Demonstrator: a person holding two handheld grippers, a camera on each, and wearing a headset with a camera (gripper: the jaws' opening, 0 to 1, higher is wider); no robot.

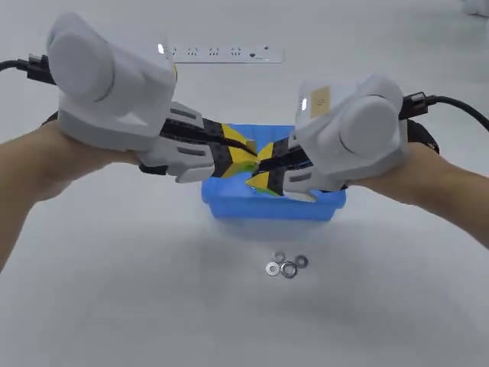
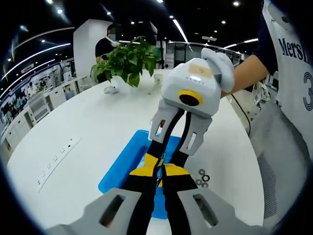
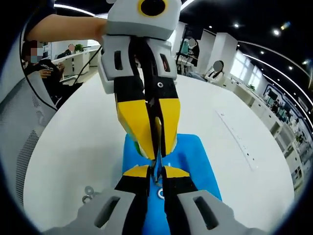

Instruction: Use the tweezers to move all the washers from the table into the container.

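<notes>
Both grippers meet tip to tip above the blue container. My left gripper comes in from the left and my right gripper from the right. In the right gripper view the thin metal tweezers run from the left gripper's shut yellow jaws down into my right gripper, whose jaws also close on them. My left gripper looks shut in its own view. Several washers lie on the table in front of the container. One washer lies inside the container.
A white power strip lies at the far side of the white table. A potted plant stands farther off. Black cables trail from both grippers. The person's body is close on the washer side.
</notes>
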